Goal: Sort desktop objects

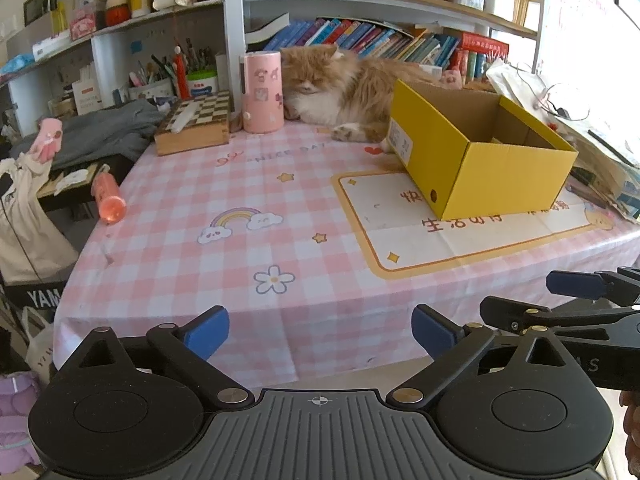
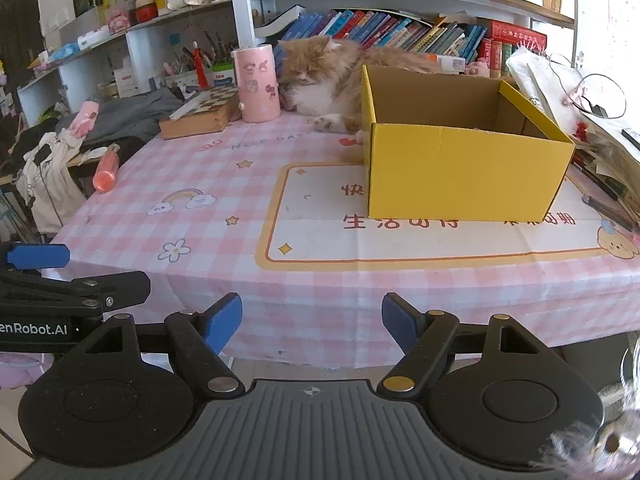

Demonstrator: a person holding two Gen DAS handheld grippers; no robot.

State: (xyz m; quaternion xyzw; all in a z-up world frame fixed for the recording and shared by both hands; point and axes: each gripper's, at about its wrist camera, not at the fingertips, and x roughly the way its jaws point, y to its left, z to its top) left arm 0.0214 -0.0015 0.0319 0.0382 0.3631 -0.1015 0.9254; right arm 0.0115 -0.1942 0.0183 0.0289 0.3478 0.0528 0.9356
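The biggest thing before me is the yellow cardboard box [image 2: 460, 168], open-topped and standing on the right half of the pink checked tablecloth [image 1: 248, 248]; I judge it light and stiff enough along its folded rim but easy to crush, so if it has to move I would pinch the near wall at the top edge, not the corner. It looks like the place things get sorted into, and as far as I can see into it, it holds nothing. Behind it and to the left lies an orange-and-white cat [image 1: 332, 88], its paw just beside the box's far corner, soft and liable to move, so I would keep well apart from it. Next, the wooden chessboard case [image 1: 196, 124] at the far left looks heavy and rigid, best taken by its short side. The pink cylinder [image 1: 262, 92] stands upright just beside it, smooth and probably slippery; I would grip it low across its middle. Smallest is the orange tube [image 1: 108, 196] lying at the left table edge, partly overhanging, light and prone to roll. My left gripper [image 1: 320, 332] and right gripper [image 2: 312, 320] both hang off the near edge with fingers spread, holding nothing. The right view shows the box's front wall square-on; the left view alone shows the label on its end.
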